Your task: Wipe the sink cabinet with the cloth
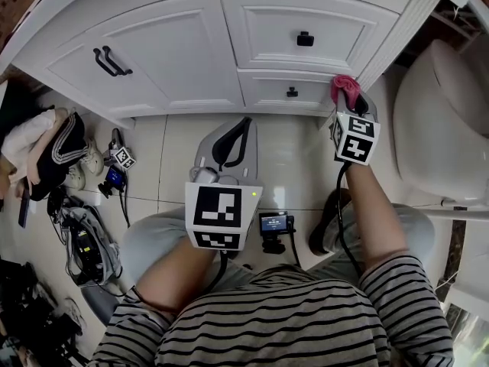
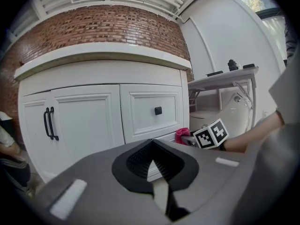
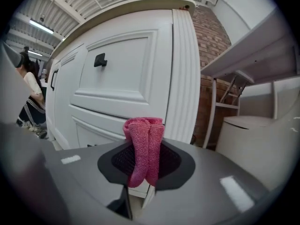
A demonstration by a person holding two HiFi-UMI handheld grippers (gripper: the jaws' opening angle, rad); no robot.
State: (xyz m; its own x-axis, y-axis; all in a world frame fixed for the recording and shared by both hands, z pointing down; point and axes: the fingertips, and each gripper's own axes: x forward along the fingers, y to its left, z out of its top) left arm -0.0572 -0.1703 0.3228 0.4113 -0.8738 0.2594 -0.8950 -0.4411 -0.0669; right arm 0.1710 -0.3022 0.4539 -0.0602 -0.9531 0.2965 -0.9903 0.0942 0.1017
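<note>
The cloth (image 3: 143, 149) is pink, knitted and bunched into upright folds, clamped in the jaws of the right gripper (image 1: 353, 109). The right gripper view shows this texture. The head view places the cloth at the lower right corner of the white sink cabinet (image 1: 176, 52), but contact cannot be confirmed. The left gripper (image 2: 152, 165) has its jaws closed on nothing. Both drawers (image 1: 306, 29) are closed.

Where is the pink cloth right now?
In the head view the pink cloth is at the right, clamped in the right hand-held gripper, by the right corner post of the sink cabinet, beside the lower drawer.
</note>
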